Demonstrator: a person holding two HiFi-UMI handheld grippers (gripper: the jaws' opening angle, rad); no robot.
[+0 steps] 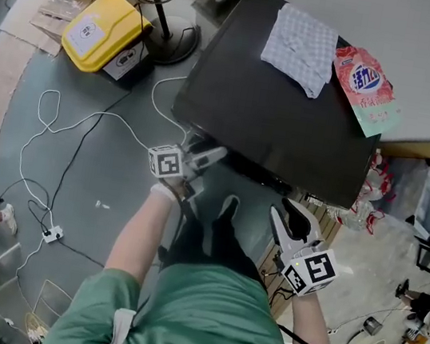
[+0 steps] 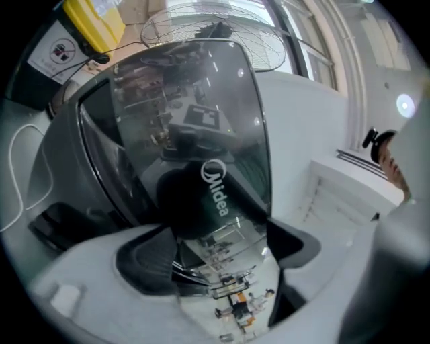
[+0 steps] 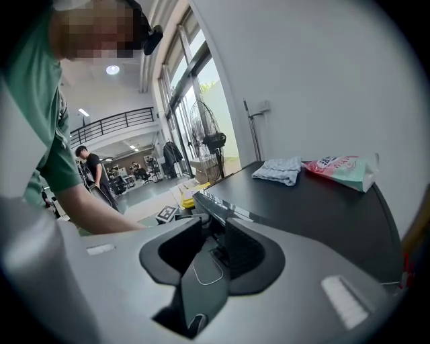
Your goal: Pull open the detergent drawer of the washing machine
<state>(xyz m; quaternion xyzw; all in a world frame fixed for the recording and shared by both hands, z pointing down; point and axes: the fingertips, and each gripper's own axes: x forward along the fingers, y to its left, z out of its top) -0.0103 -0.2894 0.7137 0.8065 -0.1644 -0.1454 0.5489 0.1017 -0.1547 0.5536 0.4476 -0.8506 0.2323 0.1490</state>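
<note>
Detergent drawer: at the washing machine [image 1: 248, 116] front top-left corner; in or out, can't tell. Left gripper [image 2: 222, 235] faces that corner, fingers wide apart, nothing pinched, which fits reaching or releasing. Right gripper [image 3: 211, 235] hangs off the machine's front-right, fingers slightly apart, empty, kept clear.

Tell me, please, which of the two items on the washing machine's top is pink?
The detergent pouch, pink with a green end and printed lettering. The checked cloth beside it is pale grey.
</note>
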